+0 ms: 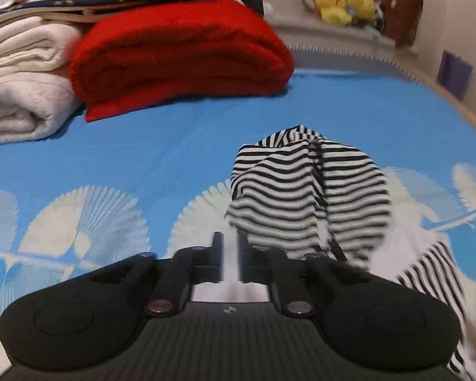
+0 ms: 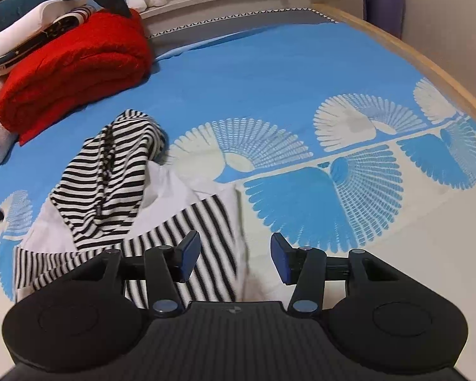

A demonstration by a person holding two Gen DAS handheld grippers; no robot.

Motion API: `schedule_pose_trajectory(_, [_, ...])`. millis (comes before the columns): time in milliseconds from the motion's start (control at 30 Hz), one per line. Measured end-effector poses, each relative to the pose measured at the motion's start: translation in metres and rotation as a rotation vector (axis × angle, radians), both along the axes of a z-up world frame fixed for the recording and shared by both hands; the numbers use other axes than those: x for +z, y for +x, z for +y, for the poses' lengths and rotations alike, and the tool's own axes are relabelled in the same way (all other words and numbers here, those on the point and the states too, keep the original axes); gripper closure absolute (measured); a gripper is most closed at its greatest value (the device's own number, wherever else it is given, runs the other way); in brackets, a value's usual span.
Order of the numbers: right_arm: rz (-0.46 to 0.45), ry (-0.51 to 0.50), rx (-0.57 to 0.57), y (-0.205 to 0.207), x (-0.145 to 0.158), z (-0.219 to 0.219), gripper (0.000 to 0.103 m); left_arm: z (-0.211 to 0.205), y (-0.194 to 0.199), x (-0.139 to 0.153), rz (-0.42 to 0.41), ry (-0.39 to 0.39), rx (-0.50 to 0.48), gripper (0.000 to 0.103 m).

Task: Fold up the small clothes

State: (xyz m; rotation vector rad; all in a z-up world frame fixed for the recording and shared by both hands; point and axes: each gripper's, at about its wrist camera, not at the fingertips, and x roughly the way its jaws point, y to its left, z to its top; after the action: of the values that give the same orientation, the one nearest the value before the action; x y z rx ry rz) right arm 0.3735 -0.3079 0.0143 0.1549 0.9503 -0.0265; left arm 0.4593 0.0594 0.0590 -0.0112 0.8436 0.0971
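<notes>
- The striped garment (image 2: 111,190) is lying crumpled on the blue bedspread (image 2: 269,63), partly heaped over a white piece of cloth (image 2: 181,190), near the front edge of the bed and well apart from the red folded blanket (image 2: 76,63)
- One end of it is bunching up into a raised peak while a flatter striped panel is spreading out toward the right gripper (image 2: 234,260)
- The left gripper (image 1: 230,260) is showing its jaws drawn nearly together with only a thin slit between them, and nothing is sitting in that slit; the garment (image 1: 311,190) is lying just beyond and to one side of its fingertips
- The right gripper is standing with its jaws apart at a middling width, hanging over the flat striped panel and the bedspread, gripping nothing
- The fabric is looking like thin, light jersey: soft, floppy, holding no shape of its own, so it is likely going to drape and slide rather than stay where it is laid
- Being a small piece, it is probably going to lift with almost no effort, yet a single pinch is likely to let the rest dangle and twist
- A hem or corner of the flat striped panel is looking like the best place to pinch, one gripper at each end, so the cloth is pulled flat before folding
- The bunched peak is seeming a poor hold, since several layers are likely gathering there
</notes>
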Motion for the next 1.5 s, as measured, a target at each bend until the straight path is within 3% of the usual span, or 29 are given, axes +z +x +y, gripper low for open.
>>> schedule_pose_trajectory(133, [0.013,-0.056,-0.009,0.005,-0.006,-0.01,0.052,0.009,0.078,-0.023,0.038,-0.062,0.03,0.096])
schedule_pose_trajectory(233, [0.03,-0.077,-0.014,0.008,-0.013,-0.014,0.052,0.011,0.133,-0.034,0.008,-0.071,0.045,0.095])
schedule_pose_trajectory(333, [0.042,-0.075,-0.002,0.011,-0.018,-0.014,0.052,0.012,0.182,-0.047,0.009,-0.147,0.051,0.094])
schedule_pose_trajectory(400, [0.046,-0.084,0.003,0.014,-0.021,-0.012,0.052,0.012,0.213,-0.058,0.028,-0.199,0.06,0.082])
schedule_pose_trajectory(433, [0.048,-0.084,-0.002,0.016,-0.022,-0.011,0.052,0.011,0.228,-0.064,0.045,-0.224,0.053,0.064])
schedule_pose_trajectory(467, [0.051,-0.081,-0.006,0.018,-0.024,-0.01,0.052,0.008,0.241,-0.069,0.059,-0.222,0.053,0.054])
schedule_pose_trajectory(567, [0.055,-0.074,0.007,0.022,-0.026,-0.006,0.052,-0.001,0.268,-0.087,0.062,-0.131,0.07,0.037])
schedule_pose_trajectory(600, [0.054,-0.074,0.015,0.023,-0.026,-0.004,0.052,-0.004,0.276,-0.096,0.095,-0.124,0.067,0.036])
schedule_pose_trajectory(700, [0.052,-0.073,0.013,0.025,-0.026,-0.003,0.052,-0.007,0.289,-0.118,0.158,-0.11,0.068,0.039])
schedule_pose_trajectory(733, [0.053,-0.073,0.01,0.025,-0.027,-0.003,0.052,-0.008,0.289,-0.122,0.157,-0.104,0.066,0.054])
schedule_pose_trajectory(800, [0.057,-0.069,0.009,0.025,-0.028,-0.003,0.052,-0.01,0.288,-0.122,0.146,-0.097,0.026,0.095])
schedule_pose_trajectory(833, [0.058,-0.068,0.011,0.025,-0.027,-0.003,0.052,-0.011,0.286,-0.118,0.149,-0.1,0.01,0.102])
schedule_pose_trajectory(900, [0.058,-0.068,0.017,0.025,-0.026,-0.003,0.052,-0.014,0.279,-0.1,0.115,-0.098,-0.009,0.102])
schedule_pose_trajectory(1067, [0.025,-0.04,-0.013,0.024,-0.013,-0.008,0.052,-0.027,0.203,-0.027,-0.063,-0.081,-0.2,0.102])
schedule_pose_trajectory(1200, [-0.011,-0.001,-0.024,0.019,0.0,-0.008,0.052,-0.047,0.071,0.032,-0.228,-0.068,-0.457,0.102])
schedule_pose_trajectory(1300, [-0.05,0.04,-0.04,0.01,0.013,-0.009,0.052,-0.053,-0.051,0.056,-0.299,-0.078,-0.623,0.102])
schedule_pose_trajectory(1333, [-0.067,0.047,-0.049,0.007,0.017,-0.01,0.052,-0.052,-0.089,0.057,-0.293,-0.097,-0.66,0.102])
schedule_pose_trajectory(1433, [-0.107,0.083,-0.086,-0.005,0.028,-0.013,0.052,-0.05,-0.184,0.038,-0.092,-0.195,-0.746,0.097])
schedule_pose_trajectory(1500, [-0.123,0.116,-0.109,-0.015,0.033,-0.015,0.052,-0.046,-0.225,0.033,-0.06,-0.209,-0.716,0.096])
